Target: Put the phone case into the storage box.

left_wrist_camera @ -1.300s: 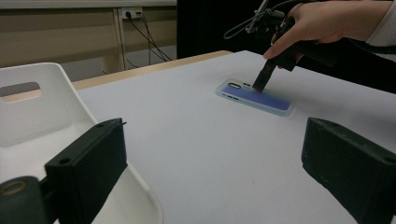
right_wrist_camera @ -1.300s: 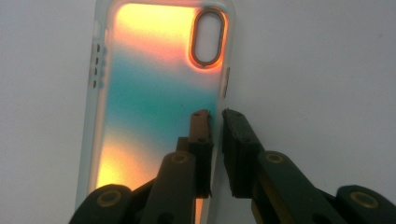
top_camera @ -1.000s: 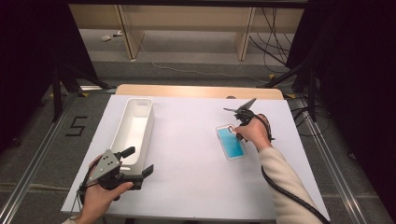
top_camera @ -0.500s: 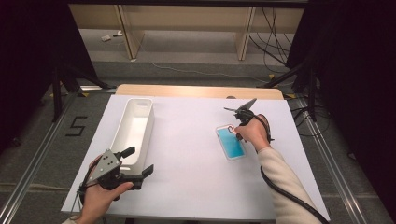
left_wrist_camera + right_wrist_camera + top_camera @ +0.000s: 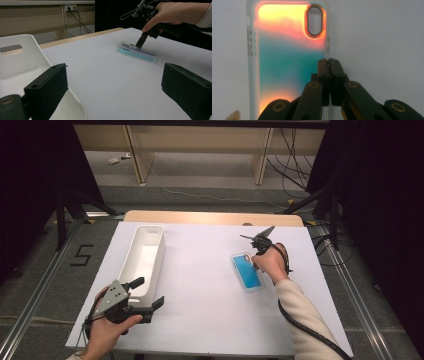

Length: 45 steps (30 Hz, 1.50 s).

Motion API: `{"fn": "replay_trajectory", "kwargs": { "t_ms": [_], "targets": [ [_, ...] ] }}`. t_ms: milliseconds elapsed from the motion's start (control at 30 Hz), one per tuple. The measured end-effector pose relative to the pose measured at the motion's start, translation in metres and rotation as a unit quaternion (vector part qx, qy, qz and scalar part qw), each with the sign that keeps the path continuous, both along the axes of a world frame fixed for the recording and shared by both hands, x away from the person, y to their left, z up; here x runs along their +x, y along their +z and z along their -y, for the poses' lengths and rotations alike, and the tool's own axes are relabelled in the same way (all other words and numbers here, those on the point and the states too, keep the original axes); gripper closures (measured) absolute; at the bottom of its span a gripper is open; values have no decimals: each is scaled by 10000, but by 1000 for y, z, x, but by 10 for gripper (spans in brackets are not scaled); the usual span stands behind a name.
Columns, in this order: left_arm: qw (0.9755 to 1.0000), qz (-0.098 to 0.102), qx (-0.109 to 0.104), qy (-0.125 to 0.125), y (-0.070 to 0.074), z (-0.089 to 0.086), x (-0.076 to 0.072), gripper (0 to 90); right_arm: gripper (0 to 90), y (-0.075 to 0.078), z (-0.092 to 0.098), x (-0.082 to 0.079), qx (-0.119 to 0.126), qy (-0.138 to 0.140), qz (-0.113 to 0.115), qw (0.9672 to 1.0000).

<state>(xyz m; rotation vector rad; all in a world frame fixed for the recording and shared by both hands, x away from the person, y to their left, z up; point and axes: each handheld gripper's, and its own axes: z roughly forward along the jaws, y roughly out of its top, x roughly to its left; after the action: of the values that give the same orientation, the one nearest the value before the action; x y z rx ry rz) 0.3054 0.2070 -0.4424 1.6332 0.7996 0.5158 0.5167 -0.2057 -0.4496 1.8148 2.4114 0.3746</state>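
High view: right gripper (image 5: 251, 259) points down, jaws pinched on the phone case's (image 5: 247, 272) edge; left gripper (image 5: 148, 294) rests level, jaws spread, beside the white bin (image 5: 145, 251).

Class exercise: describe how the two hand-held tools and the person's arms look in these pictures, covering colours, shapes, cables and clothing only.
The left tool is black with two blocky square-ended jaws and a grey three-cornered plate on top, dotted with small holes. The right tool is black too, with slim jaws on linked bars joined by brass-coloured rivets. A black cable trails from each. The right arm wears a cream long sleeve.
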Motion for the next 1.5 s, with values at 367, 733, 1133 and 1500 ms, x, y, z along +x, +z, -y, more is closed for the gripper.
{"fn": "replay_trajectory", "kwargs": {
  "t_ms": [367, 733, 1133, 1500],
  "targets": [
    [10000, 11, 36, 10, 0, 0, 0, 64, 893, 13, -5, -7, 45, -50, 293, 9995],
    [10000, -1, 75, 8, 1, 0, -1, 64, 893, 23, -9, -12, 158, 60, 625, 9979],
    [10000, -3, 79, 15, 1, 0, -1, 65, 893, 30, -11, -19, 186, -33, 801, 9966],
    [10000, -10, 83, 18, 0, 0, -1, 65, 892, 34, -7, -30, 307, 16, 1603, 9866]
  ]
}}
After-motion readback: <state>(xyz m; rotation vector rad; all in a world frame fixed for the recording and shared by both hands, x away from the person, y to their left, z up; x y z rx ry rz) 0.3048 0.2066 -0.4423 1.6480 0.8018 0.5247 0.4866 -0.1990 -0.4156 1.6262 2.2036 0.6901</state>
